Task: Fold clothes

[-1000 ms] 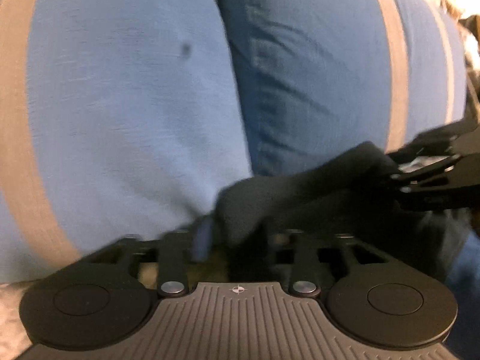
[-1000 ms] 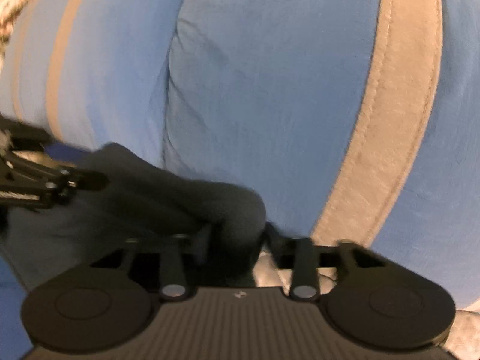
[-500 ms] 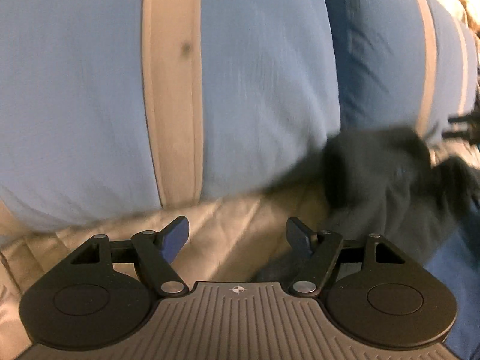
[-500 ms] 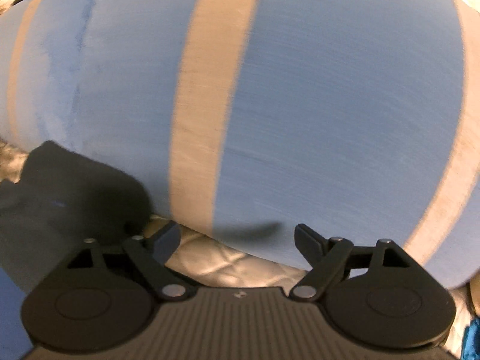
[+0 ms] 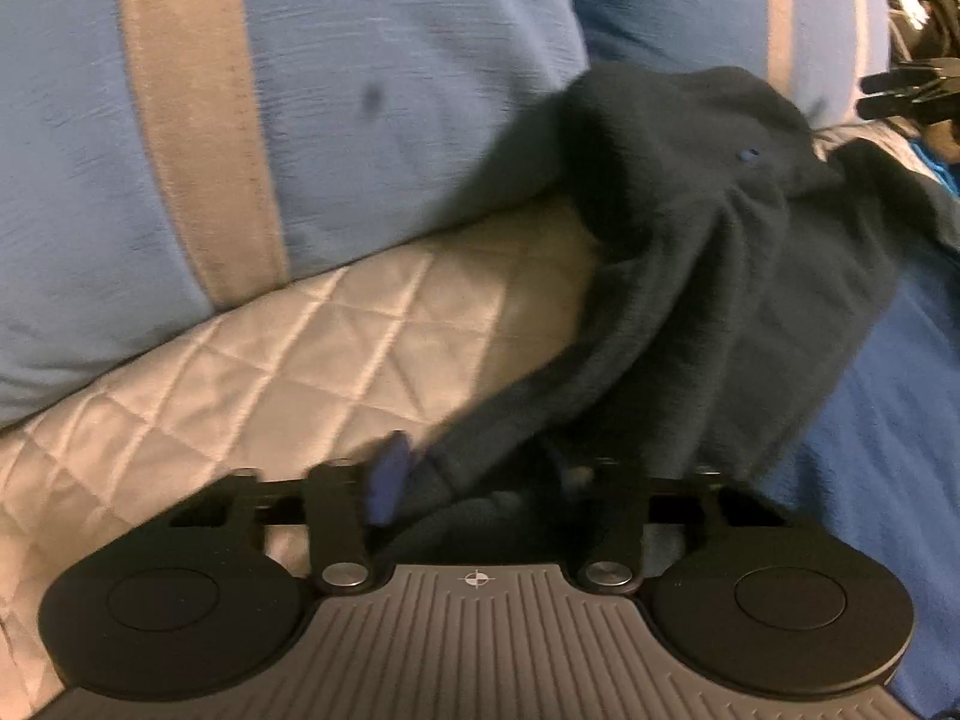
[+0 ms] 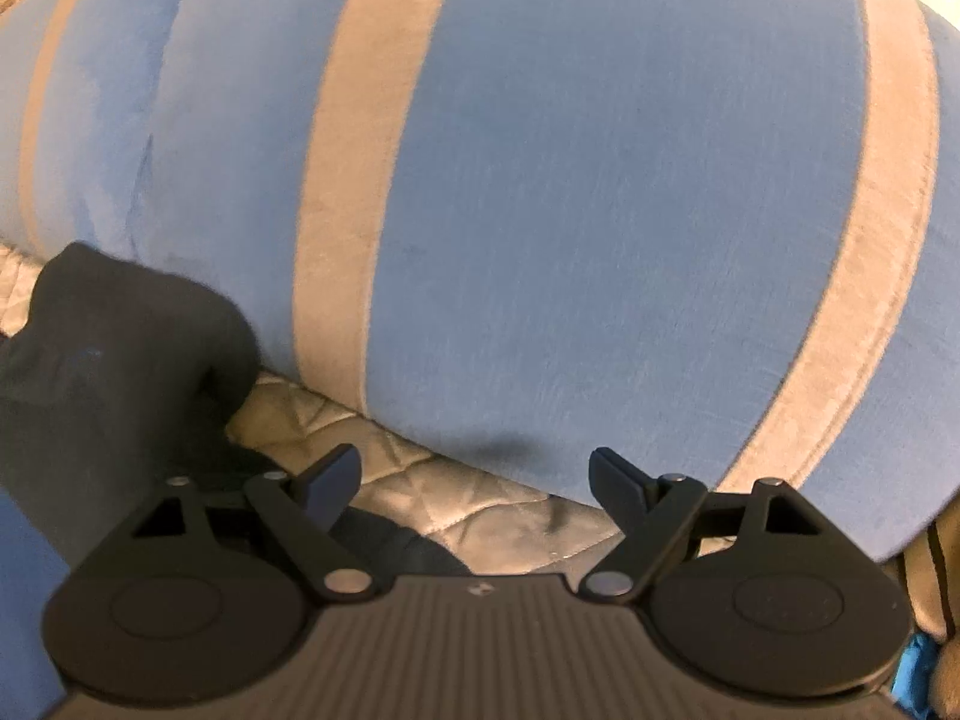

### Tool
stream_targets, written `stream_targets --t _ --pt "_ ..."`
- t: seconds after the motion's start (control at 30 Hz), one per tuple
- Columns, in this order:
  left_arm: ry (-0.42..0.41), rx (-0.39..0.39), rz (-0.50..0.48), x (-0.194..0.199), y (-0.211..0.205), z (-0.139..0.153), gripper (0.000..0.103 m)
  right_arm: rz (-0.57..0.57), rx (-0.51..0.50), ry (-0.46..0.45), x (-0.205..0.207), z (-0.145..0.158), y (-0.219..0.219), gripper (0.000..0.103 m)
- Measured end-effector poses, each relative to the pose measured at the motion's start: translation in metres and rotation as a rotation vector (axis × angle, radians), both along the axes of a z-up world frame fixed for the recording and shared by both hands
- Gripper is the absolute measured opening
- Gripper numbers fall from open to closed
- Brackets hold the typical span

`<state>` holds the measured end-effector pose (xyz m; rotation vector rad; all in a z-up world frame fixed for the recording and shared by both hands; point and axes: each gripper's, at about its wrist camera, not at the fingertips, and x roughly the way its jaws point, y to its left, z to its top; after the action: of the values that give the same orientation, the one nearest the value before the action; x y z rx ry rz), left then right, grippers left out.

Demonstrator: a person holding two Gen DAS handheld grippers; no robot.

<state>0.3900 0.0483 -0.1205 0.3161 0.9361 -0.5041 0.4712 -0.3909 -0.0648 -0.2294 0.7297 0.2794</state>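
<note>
Large blue pillows with tan stripes (image 5: 252, 138) press in close behind everything, resting on a cream quilted cover (image 5: 288, 372); the dark garment (image 5: 708, 276) lies bunched on that cover against the pillows, draping toward a bright blue cloth (image 5: 888, 396); the left gripper (image 5: 474, 486) has its fingers drawn in around a fold of the garment, clenched on it; the right gripper (image 6: 474, 480) has its jaws spread wide with only quilting between them; the right wrist view shows the garment (image 6: 114, 354) off to its left, ungripped; only the left view shows the blue cloth
</note>
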Motion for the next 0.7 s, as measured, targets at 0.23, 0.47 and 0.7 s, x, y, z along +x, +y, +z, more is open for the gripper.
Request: stream_targets --t 0.23,0.47,0.7 --pt "-0.074 0.083 0.112 0.002 0.002 0.012 0.02 0.005 -0.062 0.0 0.002 -0.016 0.006 0.09" --pt "-0.123 0.128 0.121 -0.001 -0.002 0.015 0.02 0.173 -0.222 0.056 -0.017 -0.044 0.01 0.09" --pt "-0.13 0.13 0.126 -0.002 -0.004 0.007 0.02 0.254 -0.257 0.016 -0.029 -0.045 0.02 0.091"
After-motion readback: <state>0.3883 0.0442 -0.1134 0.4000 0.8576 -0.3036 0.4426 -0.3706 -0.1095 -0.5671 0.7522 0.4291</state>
